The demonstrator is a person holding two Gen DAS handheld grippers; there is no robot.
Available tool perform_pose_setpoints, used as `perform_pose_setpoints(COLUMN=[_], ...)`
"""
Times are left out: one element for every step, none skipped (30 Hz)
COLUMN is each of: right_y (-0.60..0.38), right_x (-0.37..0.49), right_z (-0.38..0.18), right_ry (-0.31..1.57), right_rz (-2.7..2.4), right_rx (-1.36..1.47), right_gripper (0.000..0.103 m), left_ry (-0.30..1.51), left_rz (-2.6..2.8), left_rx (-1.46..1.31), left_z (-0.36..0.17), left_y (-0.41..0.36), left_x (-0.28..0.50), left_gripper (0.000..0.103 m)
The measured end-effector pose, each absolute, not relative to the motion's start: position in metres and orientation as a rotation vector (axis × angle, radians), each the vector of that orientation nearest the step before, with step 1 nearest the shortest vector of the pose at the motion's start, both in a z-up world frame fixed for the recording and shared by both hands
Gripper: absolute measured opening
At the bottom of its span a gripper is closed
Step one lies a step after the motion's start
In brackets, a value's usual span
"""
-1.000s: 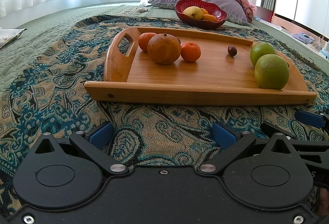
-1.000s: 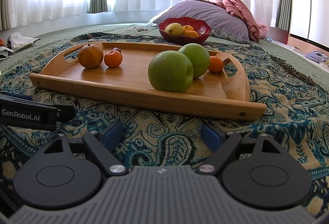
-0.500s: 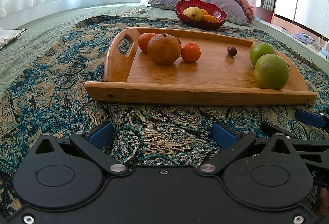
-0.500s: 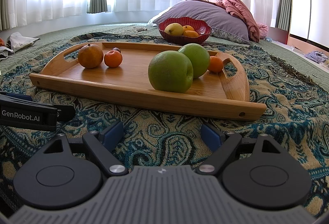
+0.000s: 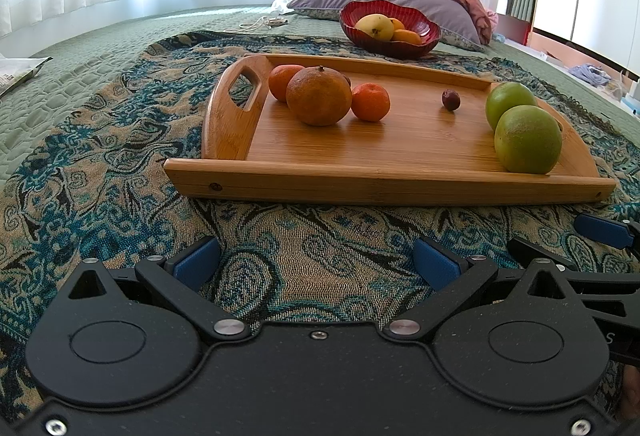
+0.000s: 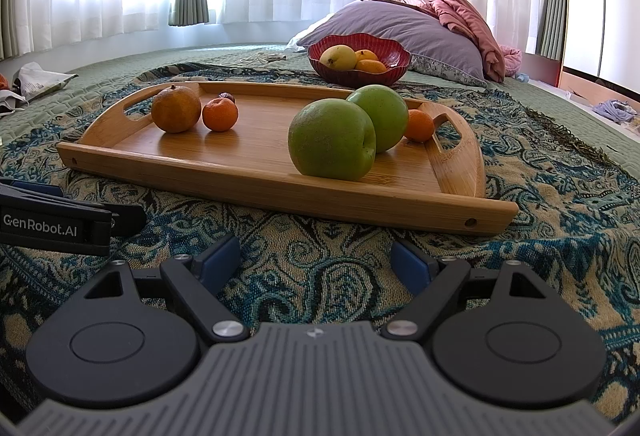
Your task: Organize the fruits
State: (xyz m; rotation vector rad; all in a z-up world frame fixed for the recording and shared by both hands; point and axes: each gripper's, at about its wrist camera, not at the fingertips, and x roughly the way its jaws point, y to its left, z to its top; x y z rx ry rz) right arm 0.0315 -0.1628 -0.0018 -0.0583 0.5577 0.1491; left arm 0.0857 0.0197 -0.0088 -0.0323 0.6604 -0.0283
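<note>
A wooden tray (image 5: 400, 180) (image 6: 280, 192) lies on a patterned blanket. On it sit a large orange (image 5: 319, 96) (image 6: 176, 108), small tangerines (image 5: 370, 102) (image 6: 219, 114), a small dark fruit (image 5: 451, 99), two green apples (image 5: 527, 138) (image 6: 332, 144) and another tangerine (image 6: 418, 124) by the right handle. A red bowl (image 5: 424, 40) (image 6: 394, 70) behind the tray holds a yellow fruit and oranges. My left gripper (image 5: 316, 262) is open and empty, in front of the tray. My right gripper (image 6: 316, 262) is open and empty, also short of the tray.
A purple pillow (image 6: 404, 26) and pink cloth (image 6: 468, 12) lie behind the bowl. Curtains and a bright window are at the back. A bag (image 6: 38, 80) lies far left. The other gripper shows at the right edge of the left wrist view (image 5: 600, 232) and at the left edge of the right wrist view (image 6: 52, 224).
</note>
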Motion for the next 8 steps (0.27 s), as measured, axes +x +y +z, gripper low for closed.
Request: perform_pose_setpoints(right_y=[-0.1628,-0.1627,-0.1627,-0.1627,-0.1627,-0.1627,-0.1626,-0.1628], right_x=[0.0314,0.0313,0.0315,0.0314,0.0313,0.0313,0.0313,0.0314], right_z=[-0.0018,-0.0019,-0.0018,-0.0018,-0.0019,-0.0019,-0.0019,-0.0017], right_ry=[0.558,0.558,0.558,0.558,0.558,0.558,0.559,0.558], right_rz=[0.149,0.149,0.149,0.149,0.149,0.149,0.149,0.149], right_rx=[-0.058,-0.058,-0.059,-0.059,-0.059,-0.059,-0.058,-0.057], right_gripper=[0.09,0.09,0.09,0.09,0.09,0.09,0.09,0.09], left_ry=[0.66,0.66,0.66,0.661,0.661,0.661,0.663,0.666], left_rz=[-0.029,-0.03,-0.031,-0.031,-0.03,-0.031,-0.031,-0.033], left_rx=[-0.033,-0.034,-0.035,-0.036,-0.036,-0.035,-0.034,-0.035], left_z=[-0.0085,-0.0081,-0.0077,-0.0076,-0.0077,-0.0078,-0.0078,-0.0068], left_y=[0.0197,0.0195,0.0194,0.0194,0.0195,0.0196,0.0197,0.0198], left_x=[0.086,0.0867,0.0876,0.0883,0.0875,0.0876,0.0872,0.0882], left_gripper=[0.103,0.103,0.103,0.103,0.103,0.103,0.103,0.103])
